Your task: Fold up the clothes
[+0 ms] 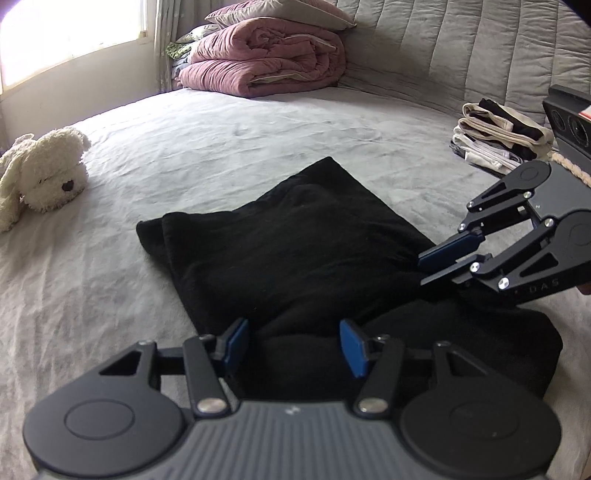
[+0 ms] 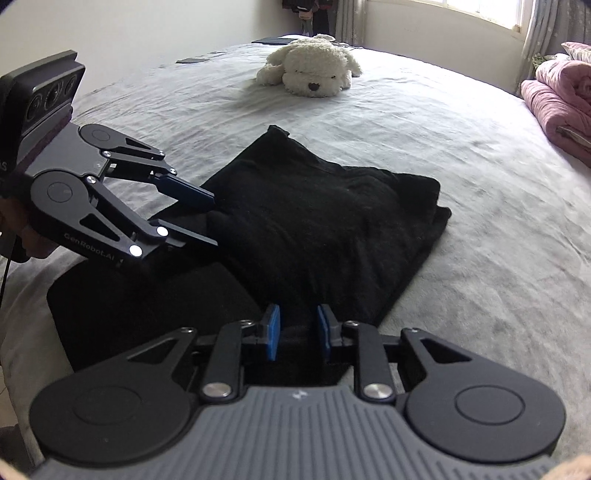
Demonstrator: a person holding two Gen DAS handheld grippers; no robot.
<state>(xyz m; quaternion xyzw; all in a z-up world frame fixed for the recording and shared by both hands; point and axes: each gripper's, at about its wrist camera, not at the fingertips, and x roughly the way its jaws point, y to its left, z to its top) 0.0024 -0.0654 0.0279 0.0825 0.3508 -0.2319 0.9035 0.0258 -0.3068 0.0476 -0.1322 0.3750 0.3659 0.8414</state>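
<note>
Across the middle of a grey bed [image 1: 229,122], a black garment [image 1: 288,236] lies partly folded, one layer doubled over another, its far corner pointing toward the upper centre of the left wrist view. At the bottom centre of that view the left tongs [image 1: 291,343] stand with blue pads wide apart, black cloth lying in the gap between them; neither pad visibly presses the fabric. From the right edge of the same view the right tongs [image 1: 439,264] reach in to the garment's right edge, their pads part-way apart with a gap showing between them. In the right wrist view the right tongs [image 2: 298,328] show a fold of the black cloth in the gap between the pads, but whether they pinch it cannot be told.

Bare sheet spreads wide to the left and beyond the garment's far edges, leaving open room on those sides. A white plush dog [image 1: 40,173] rests at the left edge of the left wrist view, well apart from the cloth. A pink quilt [image 1: 266,59] is stacked at the upper centre against the padded headboard [image 1: 461,48], with a pillow [image 1: 280,13] on top. A pile of folded clothes [image 1: 498,133] sits at the upper right, just behind the right tongs.
</note>
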